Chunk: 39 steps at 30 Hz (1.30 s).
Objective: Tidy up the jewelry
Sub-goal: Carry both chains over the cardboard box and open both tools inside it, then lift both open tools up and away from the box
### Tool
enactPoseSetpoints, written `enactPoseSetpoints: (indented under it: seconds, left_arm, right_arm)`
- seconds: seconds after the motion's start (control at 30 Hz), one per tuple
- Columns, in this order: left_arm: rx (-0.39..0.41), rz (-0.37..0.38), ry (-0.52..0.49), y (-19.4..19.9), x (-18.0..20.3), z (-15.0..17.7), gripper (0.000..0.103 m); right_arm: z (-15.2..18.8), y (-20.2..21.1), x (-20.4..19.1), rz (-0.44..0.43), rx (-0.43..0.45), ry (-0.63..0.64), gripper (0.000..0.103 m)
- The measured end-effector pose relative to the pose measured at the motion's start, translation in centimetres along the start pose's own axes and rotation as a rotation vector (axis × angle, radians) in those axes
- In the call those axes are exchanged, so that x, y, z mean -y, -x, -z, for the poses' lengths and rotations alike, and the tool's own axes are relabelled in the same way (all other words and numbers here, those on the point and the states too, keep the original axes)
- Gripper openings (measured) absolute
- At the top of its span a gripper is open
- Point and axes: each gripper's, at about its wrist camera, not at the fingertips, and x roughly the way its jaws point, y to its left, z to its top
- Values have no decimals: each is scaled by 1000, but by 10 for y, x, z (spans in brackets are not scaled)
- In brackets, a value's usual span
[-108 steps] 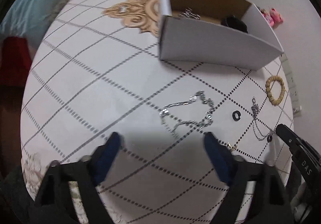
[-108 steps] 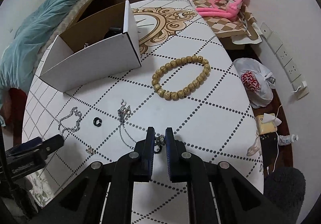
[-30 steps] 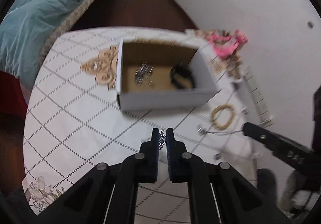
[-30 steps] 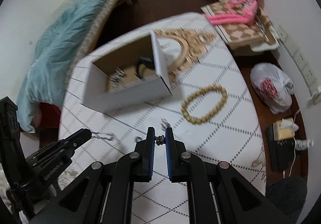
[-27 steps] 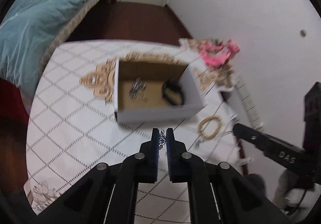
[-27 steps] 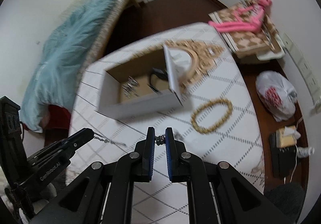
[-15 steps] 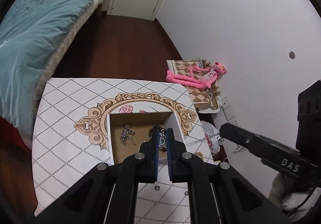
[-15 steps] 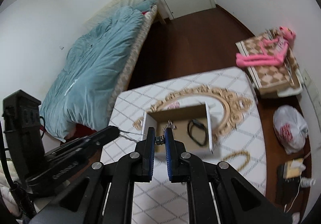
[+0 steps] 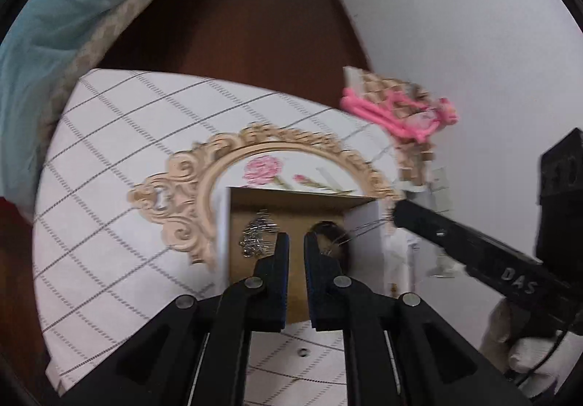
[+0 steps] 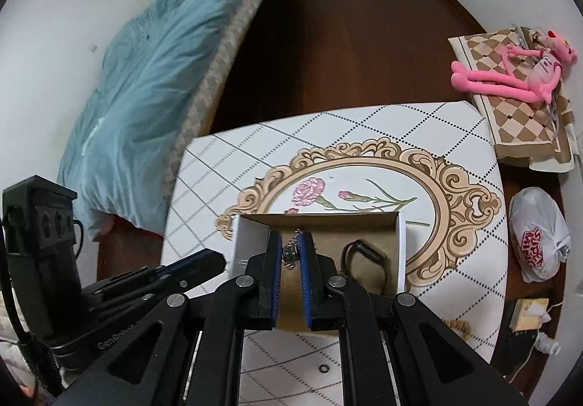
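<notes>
Over the open cardboard box, the right gripper is clamped on a silver chain, pinched between its blue pads with the bulk hanging out of sight. Left gripper: jaws nearly closed, nothing visible between them; can't tell if it holds anything. In the left view thin chain strands trail from the right gripper's tip toward the box. Already in the box: a silver chain pile and a black band.

Step looks like the drop-off. Next: lower over bare box floor, then release so the chain lands inside without snagging on the wall. A small black ring waits on the tablecloth.
</notes>
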Motion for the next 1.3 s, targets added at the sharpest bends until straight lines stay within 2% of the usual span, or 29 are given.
enactPoseSetpoints:
  seconds: [0.07,0.1,0.13,0.17,0.2,0.33,0.37,0.4,0.43,0.47,0.5,0.53,0.57,0.67,0.73,0.8,0.93,1.13,1.3]
  left_arm:
    - [-5,-64,-2,-4,-4,-1,17]
    - [-5,-94,-4,-5,-5,-1,35]
    - [0,-121,-5,-5,-8,-1,64]
    - [12,-147,-2,-5,-11,-1,76]
    - [25,-166,-4,-4,-13,0,82]
    - [61,-268,-39,-3,-16,5,82]
    - [62,-281,-42,-3,-16,5,82]
    - [63,-290,-43,-4,-17,6,83]
    - [68,-301,-45,-4,-17,8,85]
    - [70,-312,-48,-4,-17,10,87]
    - [78,-330,-53,-4,-16,13,95]
    - [84,-344,-58,-4,-15,14,101]
    - [92,-350,-64,-3,-14,16,101]
    - [110,-387,-75,-3,-12,23,101]
    - [117,-395,-78,-3,-10,28,102]
    - [122,-402,-78,-3,-9,34,102]
    - [130,-413,-97,-3,-2,45,102]
    - [135,-417,-104,5,4,62,102]
    - [184,-438,-120,25,15,75,102]
  right_arm:
    - [-3,-11,3,-4,-48,1,10]
    - [-4,-18,6,-10,-78,-5,10]
    - [-3,-26,9,-2,-114,-3,10]
    - [-2,-30,10,9,-124,-2,10]
    - [0,-34,13,20,-138,-1,11]
    - [12,-46,26,73,-206,-3,13]
    - [14,-46,27,85,-209,-2,20]
    - [17,-45,29,96,-210,3,34]
    - [20,-44,30,96,-208,3,41]
    - [22,-43,30,105,-204,7,53]
    - [26,-40,30,128,-193,23,58]
    - [28,-38,29,139,-187,29,60]
    - [31,-37,29,161,-182,37,65]
    - [42,-32,26,280,-143,89,91]
    - [52,-30,25,358,-119,112,93]
    - [60,-30,29,389,-110,105,93]
    - [72,-29,35,409,-88,79,97]
    - [87,-22,36,393,-69,52,97]
    - [95,-1,26,394,-21,54,97]
